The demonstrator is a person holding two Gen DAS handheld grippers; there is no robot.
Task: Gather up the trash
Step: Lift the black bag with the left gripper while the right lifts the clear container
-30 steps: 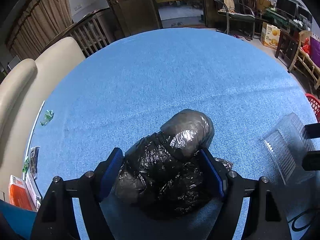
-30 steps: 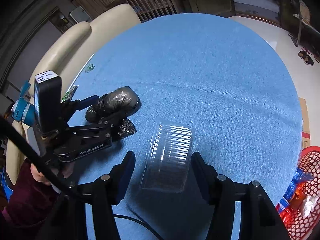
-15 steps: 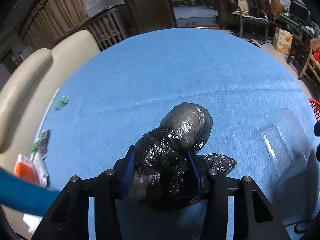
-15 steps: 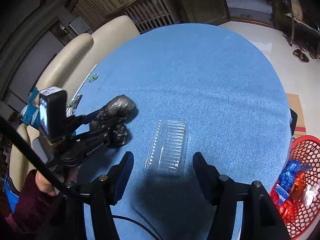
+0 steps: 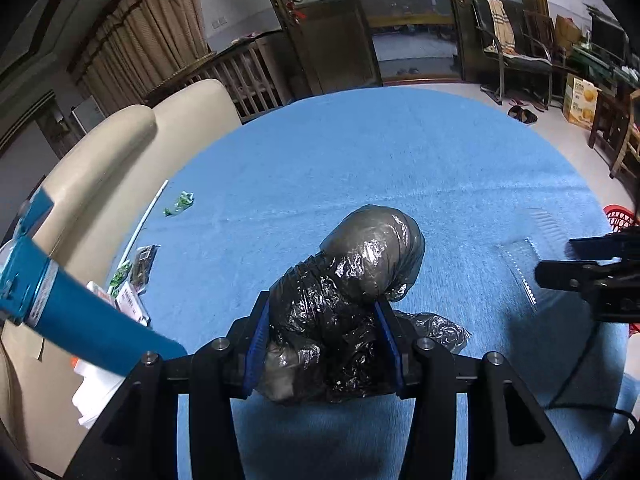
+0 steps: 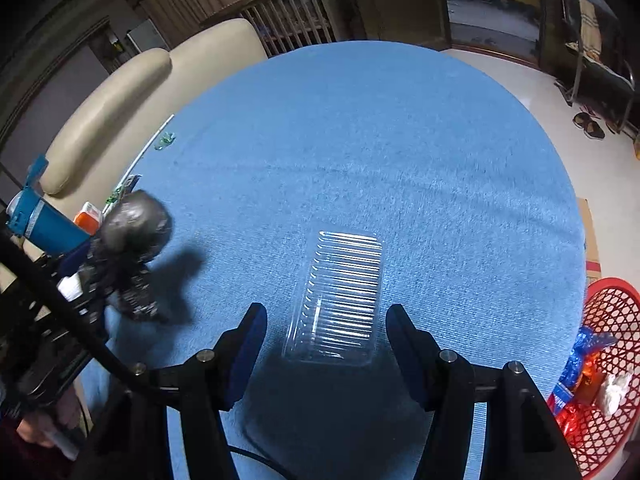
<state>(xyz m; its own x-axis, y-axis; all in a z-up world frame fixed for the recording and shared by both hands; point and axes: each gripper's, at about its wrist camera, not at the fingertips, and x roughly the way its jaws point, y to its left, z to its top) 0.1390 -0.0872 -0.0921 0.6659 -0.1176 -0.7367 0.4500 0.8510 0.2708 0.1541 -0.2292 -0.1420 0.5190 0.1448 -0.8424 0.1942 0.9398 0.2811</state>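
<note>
The left gripper (image 5: 326, 332) has its jaws clamped on a crumpled black plastic bag (image 5: 352, 292), the blue pads pressing into its sides; the jaws have just been closing on it. In the right wrist view the bag (image 6: 134, 248) hangs clear above the blue desk (image 6: 360, 140) near its left edge and casts a dark shadow on the cloth beside it. The right gripper (image 6: 324, 328) hovers with its jaws open on either side of a clear ribbed plastic container (image 6: 340, 292), which lies flat on the desk between the fingers with a gap at each side, so neither pad touches it. A red mesh basket (image 6: 612, 320) stands just off the desk's right edge and holds bright wrappers. Small green scraps (image 5: 180, 203) lie on the desk near a cream sofa (image 5: 104, 160).
</note>
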